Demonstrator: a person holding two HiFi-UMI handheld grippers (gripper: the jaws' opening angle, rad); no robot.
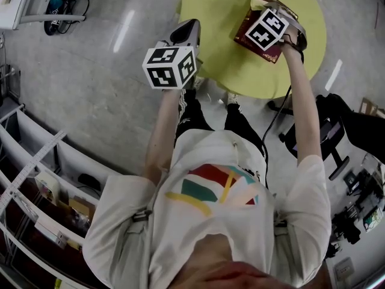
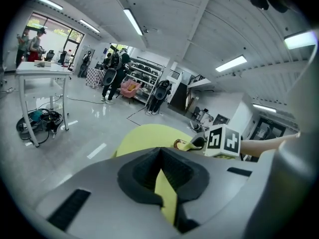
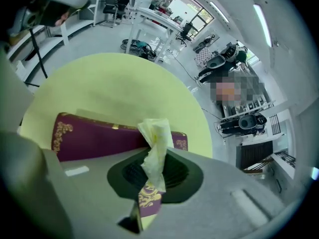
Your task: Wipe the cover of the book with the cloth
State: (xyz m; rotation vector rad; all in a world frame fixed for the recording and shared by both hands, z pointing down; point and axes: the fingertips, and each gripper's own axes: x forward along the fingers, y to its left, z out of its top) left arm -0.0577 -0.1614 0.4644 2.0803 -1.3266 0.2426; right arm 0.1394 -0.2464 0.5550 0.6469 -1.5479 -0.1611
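1. Book (image 1: 272, 53), maroon with gold ornament at the corners, flat on the round yellow table (image 1: 219, 14), toward its right side and near the rim.
2. Cloth (image 3: 155, 143), pale yellow and crumpled, pinched between the jaws of the right gripper (image 3: 152, 156); loose tuft past the tips, across the book's far edge in the right gripper view; touching the cover or just above it: cannot tell.
3. Right jaws closed tight on the cloth, nothing else in the grip; strip of the cover with gold print visible through the slit below the tips.
4. Right gripper tilted steeply down over the book, its cube (image 1: 267, 29) hiding much of the cover in the head view.
5. Left gripper (image 2: 160, 156) closed completely, tips touching, empty; only yellow tabletop visible through the narrow slit behind the tips.
6. Left gripper at the table's left rim in the head view, well apart from the book, aimed gently downward across the table toward the right gripper.
7. Bare forearms (image 1: 304, 101) behind the grippers; grey floor (image 1: 90, 83) all round the table.
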